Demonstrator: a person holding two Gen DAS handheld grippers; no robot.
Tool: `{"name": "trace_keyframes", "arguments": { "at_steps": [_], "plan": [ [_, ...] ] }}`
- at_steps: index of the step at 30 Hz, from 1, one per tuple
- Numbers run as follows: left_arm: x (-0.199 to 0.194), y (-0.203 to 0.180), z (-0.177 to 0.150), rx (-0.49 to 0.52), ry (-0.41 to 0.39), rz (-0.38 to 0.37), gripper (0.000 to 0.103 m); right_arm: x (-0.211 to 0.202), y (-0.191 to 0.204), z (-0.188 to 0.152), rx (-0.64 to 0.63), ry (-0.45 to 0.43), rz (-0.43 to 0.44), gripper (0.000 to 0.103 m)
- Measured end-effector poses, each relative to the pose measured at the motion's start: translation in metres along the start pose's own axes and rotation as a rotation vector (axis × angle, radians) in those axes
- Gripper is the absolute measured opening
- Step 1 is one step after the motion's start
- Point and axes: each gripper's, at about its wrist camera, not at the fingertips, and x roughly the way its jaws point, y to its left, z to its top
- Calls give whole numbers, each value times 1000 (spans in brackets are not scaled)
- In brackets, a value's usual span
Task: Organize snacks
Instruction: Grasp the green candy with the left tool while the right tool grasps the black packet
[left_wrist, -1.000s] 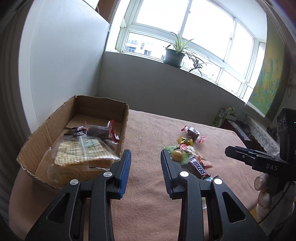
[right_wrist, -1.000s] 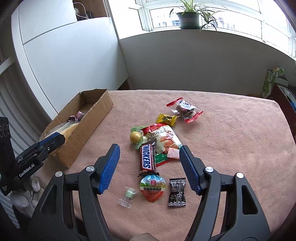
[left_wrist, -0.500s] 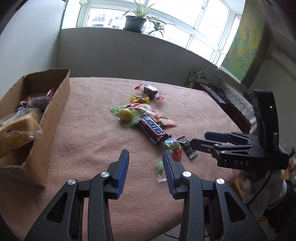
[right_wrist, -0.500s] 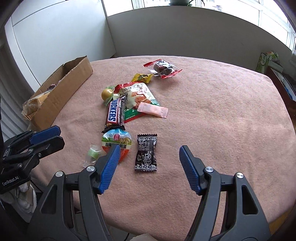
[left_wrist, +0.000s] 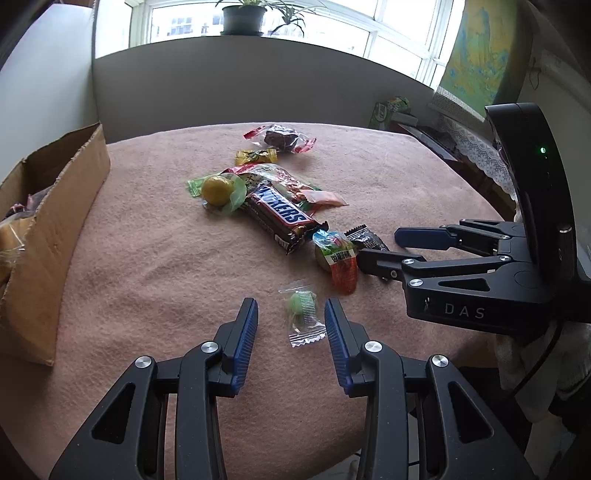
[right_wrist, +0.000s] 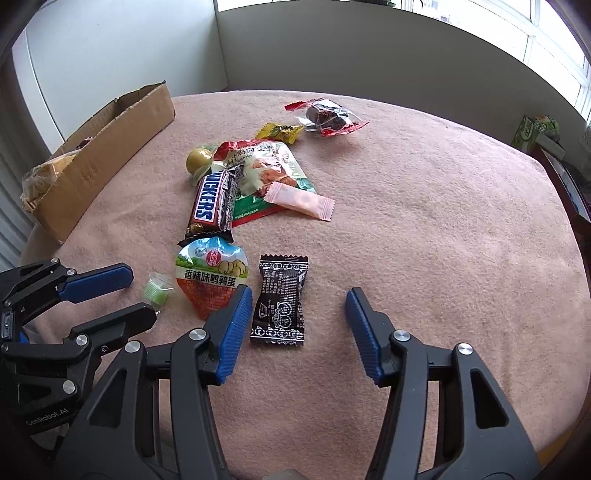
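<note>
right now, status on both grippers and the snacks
Left hand-held gripper open, astride green candy. Right hand-held gripper open, jaws just closing around black packet, not gripped. Other snacks loose beside it, box clear.

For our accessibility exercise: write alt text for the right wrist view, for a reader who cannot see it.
The right claw hangs open over a black snack packet on a pink tablecloth, its jaws having just been closing without touching the packet. Behind lie a Snickers bar and other snacks; a cardboard box sits far left.
</note>
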Motion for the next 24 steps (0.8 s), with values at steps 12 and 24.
{"name": "trace_keyframes", "arguments": {
  "at_steps": [12, 24],
  "plan": [
    [9, -11, -2, 69, 7, 42, 29, 0, 9, 0, -51, -1, -22, 35],
    [9, -7, 0, 58, 5, 37, 18, -4, 6, -2, -30, -7, 4, 28]
  ]
}}
